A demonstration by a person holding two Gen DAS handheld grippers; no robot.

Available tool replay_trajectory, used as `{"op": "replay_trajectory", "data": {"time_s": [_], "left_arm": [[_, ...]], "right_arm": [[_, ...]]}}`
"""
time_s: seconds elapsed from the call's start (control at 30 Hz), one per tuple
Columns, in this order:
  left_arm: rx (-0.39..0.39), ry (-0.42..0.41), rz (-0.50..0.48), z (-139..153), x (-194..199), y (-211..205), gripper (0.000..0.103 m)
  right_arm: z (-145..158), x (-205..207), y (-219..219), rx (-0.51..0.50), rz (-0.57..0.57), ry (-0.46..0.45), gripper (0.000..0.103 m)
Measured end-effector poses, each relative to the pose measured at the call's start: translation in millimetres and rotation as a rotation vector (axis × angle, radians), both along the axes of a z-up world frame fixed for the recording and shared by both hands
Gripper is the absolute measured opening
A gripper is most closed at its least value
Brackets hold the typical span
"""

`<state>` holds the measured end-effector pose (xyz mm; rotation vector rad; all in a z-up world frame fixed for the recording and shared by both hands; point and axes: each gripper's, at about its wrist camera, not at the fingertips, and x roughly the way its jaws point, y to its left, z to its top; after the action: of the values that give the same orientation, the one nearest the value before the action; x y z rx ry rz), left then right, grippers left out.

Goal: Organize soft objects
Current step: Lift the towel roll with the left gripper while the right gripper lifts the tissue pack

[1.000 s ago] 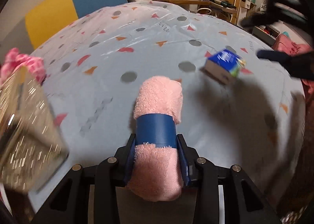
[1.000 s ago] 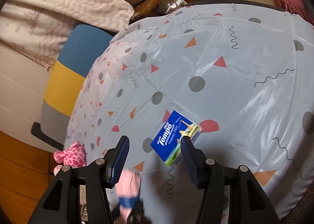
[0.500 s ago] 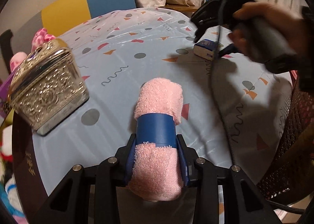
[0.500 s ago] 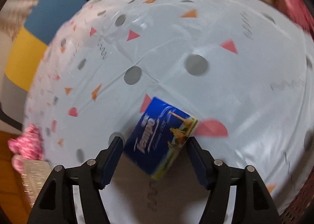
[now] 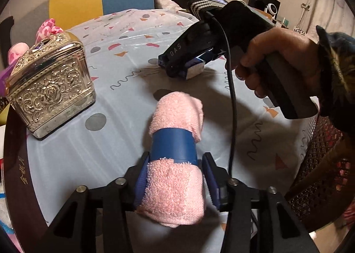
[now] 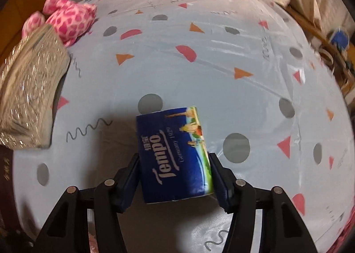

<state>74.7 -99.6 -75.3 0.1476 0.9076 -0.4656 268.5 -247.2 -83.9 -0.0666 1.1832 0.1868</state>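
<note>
pink terry fills my left gripper (image 5: 175, 177): the rolled towel (image 5: 177, 142) is pinched between the pads just behind its blue band, nose over the table (image 5: 124, 102). it's light and squashy, so the stiffer band is the best place to hold. my right gripper (image 6: 175, 173) is closed on the tissue pack (image 6: 175, 153), gripped by its long sides; its slick wrapper may slip and it crushes easily. a silver box (image 5: 51, 84) stands to the left.
</note>
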Motion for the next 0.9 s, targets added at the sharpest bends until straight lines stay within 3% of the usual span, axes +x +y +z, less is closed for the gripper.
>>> {"op": "replay_trajectory", "data": {"time_s": [0.3, 0.5, 0.53, 0.6, 0.77, 0.9], "left_arm": [[0.011, -0.009, -0.032, 7.7, 5.7, -5.3, 0.055], [0.091, -0.026, -0.044, 8.2, 17.4, -19.9, 0.055], [0.115, -0.024, -0.051, 5.0, 19.9, -24.3, 0.054], [0.156, -0.008, -0.052, -3.5, 26.0, -30.5, 0.036], [0.136, -0.018, -0.043, 2.8, 23.1, -33.0, 0.034], [0.084, -0.053, -0.021, 26.1, 5.4, -21.2, 0.034]], "right_arm": [[1.7, 0.9, -0.5, -0.01, 0.008, -0.006, 0.063], [0.0, 6.3, 2.1, -0.019, 0.011, -0.01, 0.066], [-0.4, 5.9, 3.0, -0.021, 0.013, -0.014, 0.066], [-0.5, 5.6, 3.2, -0.025, 0.014, -0.017, 0.066], [-0.4, 4.3, 4.5, -0.034, 0.021, -0.003, 0.061], [-1.7, 4.0, 5.9, -0.041, 0.026, -0.014, 0.061]]}}
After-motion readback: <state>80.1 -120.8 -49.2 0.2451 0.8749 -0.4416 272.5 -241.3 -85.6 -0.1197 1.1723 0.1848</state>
